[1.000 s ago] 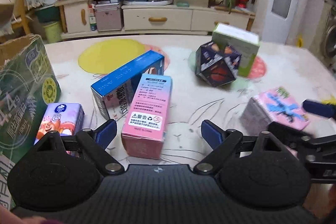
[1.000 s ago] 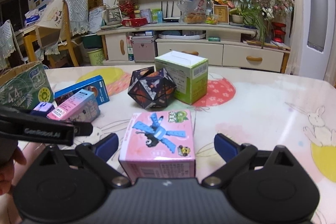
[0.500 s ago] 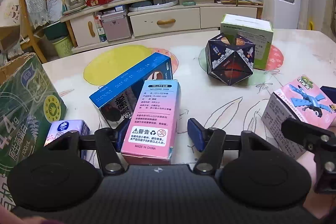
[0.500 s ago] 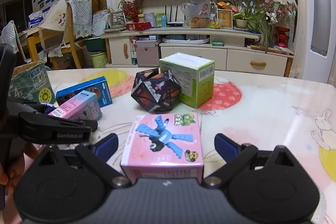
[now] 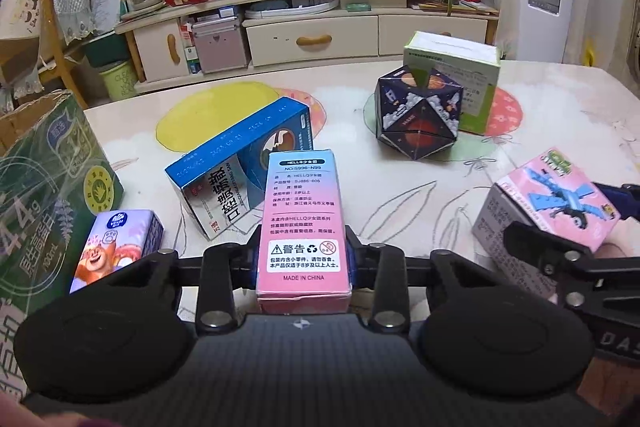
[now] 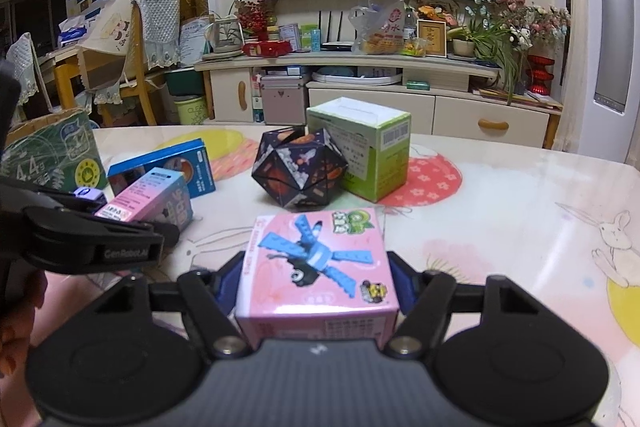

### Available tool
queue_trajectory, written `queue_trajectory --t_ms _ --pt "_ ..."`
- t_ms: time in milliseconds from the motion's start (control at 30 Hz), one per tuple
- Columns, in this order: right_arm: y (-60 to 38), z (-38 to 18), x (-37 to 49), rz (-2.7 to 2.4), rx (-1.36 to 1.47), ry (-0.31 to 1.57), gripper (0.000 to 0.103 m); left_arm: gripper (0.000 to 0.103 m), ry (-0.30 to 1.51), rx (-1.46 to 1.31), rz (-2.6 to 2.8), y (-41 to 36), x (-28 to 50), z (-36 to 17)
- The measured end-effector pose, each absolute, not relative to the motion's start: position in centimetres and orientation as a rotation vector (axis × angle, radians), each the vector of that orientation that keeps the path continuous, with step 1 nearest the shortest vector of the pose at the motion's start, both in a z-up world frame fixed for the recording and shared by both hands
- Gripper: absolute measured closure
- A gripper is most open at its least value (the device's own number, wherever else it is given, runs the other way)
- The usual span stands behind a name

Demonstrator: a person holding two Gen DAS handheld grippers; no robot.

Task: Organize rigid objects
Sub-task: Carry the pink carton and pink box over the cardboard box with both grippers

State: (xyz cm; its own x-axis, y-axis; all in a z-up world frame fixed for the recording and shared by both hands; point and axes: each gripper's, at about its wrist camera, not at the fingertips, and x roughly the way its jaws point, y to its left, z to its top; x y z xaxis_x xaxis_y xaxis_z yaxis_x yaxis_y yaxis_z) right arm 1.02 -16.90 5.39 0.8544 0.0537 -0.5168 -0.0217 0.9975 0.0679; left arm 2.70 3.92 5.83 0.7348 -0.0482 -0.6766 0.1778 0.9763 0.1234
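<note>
left tongs (image 5: 304, 259) clamp tall pink box (image 5: 302, 219); right tongs (image 6: 316, 287) closing on square pink box (image 6: 316, 263)

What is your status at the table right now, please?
Left gripper closing, pads against the tall pink box. Right gripper closing on the square pink box. Blue box touching behind the tall one.

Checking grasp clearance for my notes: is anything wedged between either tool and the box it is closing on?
Nothing visible. The left tool has just been closing and its pads press the tall pink box directly. The right tool has also been closing, with its pads against the dragonfly box. Neighbouring boxes stand clear.
</note>
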Motion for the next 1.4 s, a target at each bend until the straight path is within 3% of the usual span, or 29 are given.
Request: queue_trajectory --t_ms 1400 --pt "-12.8 7.6 -4.0 0.011 0.062 0.549 0.033 0.059 0.577 -0.036 -0.277 10.2 -5.7 16.4"
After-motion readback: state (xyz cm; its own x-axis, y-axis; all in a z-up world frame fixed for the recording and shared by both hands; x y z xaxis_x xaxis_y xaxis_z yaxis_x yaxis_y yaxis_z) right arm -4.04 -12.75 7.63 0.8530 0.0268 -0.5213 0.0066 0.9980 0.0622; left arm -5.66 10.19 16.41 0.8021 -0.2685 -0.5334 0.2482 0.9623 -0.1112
